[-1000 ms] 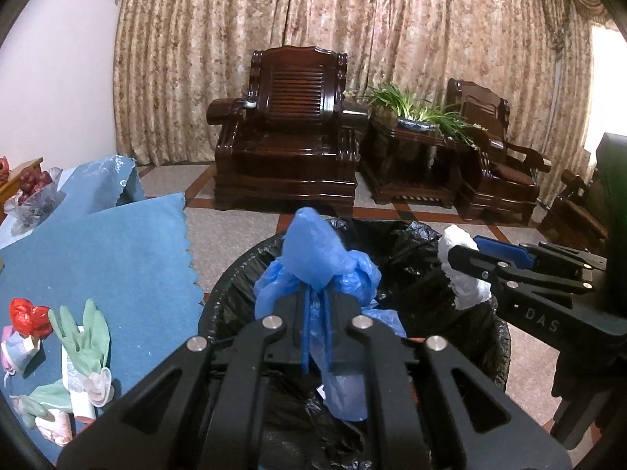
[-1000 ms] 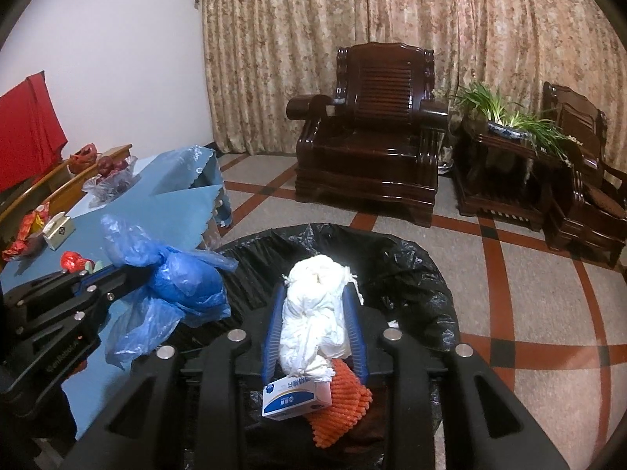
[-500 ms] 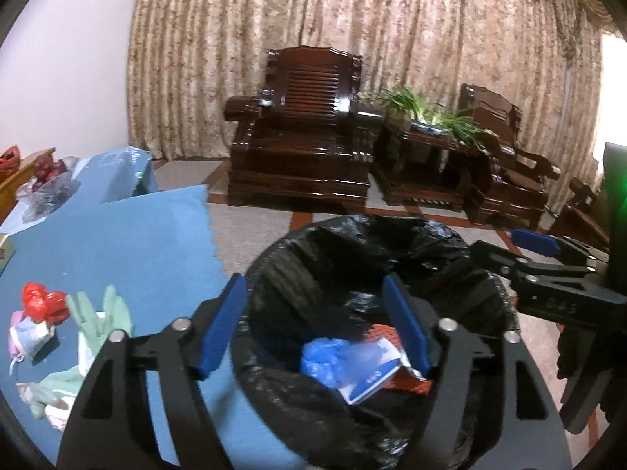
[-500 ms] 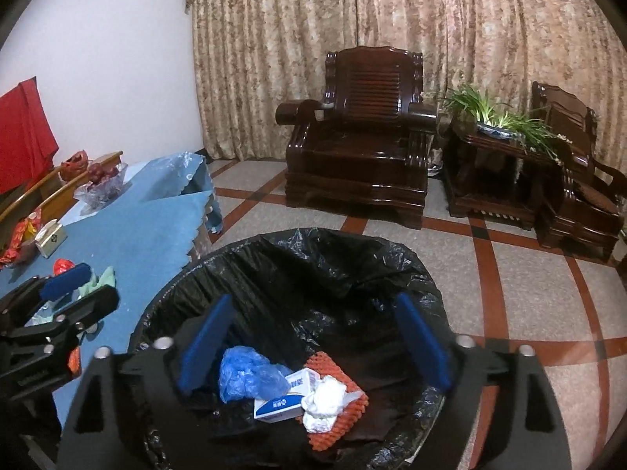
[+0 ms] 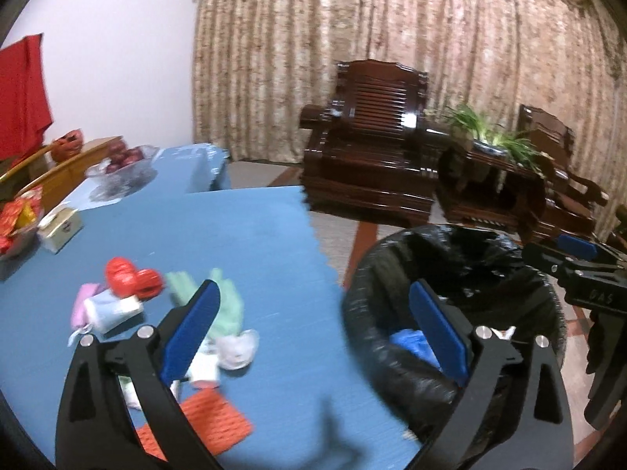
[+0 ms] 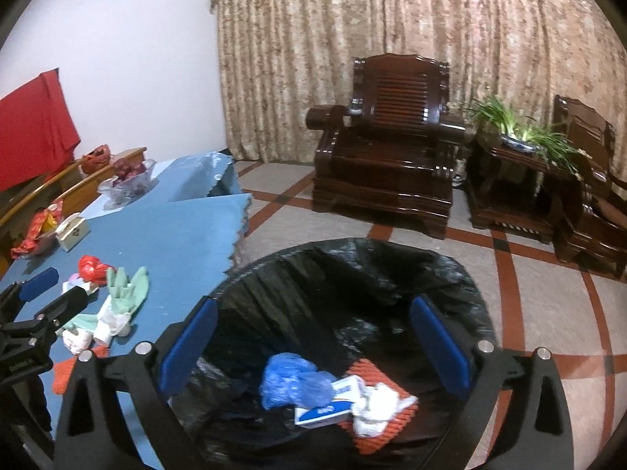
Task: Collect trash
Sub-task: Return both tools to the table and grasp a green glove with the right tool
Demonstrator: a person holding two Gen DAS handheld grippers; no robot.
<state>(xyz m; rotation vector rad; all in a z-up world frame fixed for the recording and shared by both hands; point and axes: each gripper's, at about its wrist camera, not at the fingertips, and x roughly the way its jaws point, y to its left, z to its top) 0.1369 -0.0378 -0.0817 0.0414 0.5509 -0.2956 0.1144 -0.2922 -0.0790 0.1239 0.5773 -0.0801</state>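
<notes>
A black-lined trash bin stands beside the blue table. Inside lie a blue plastic bag, a white wad, a small blue-white box and an orange mesh piece. My right gripper is open and empty above the bin. My left gripper is open and empty, straddling the table edge and the bin. On the table lie green gloves, red plastic, a white cup, white wads and an orange mesh piece.
The blue table also holds a tissue box, snack packets and a glass fruit bowl. Dark wooden armchairs and a plant stand sit on the tiled floor before the curtain.
Both grippers opened and dropped the blue bag and the white wad into the bin. The left gripper has since swung left toward the table trash.
</notes>
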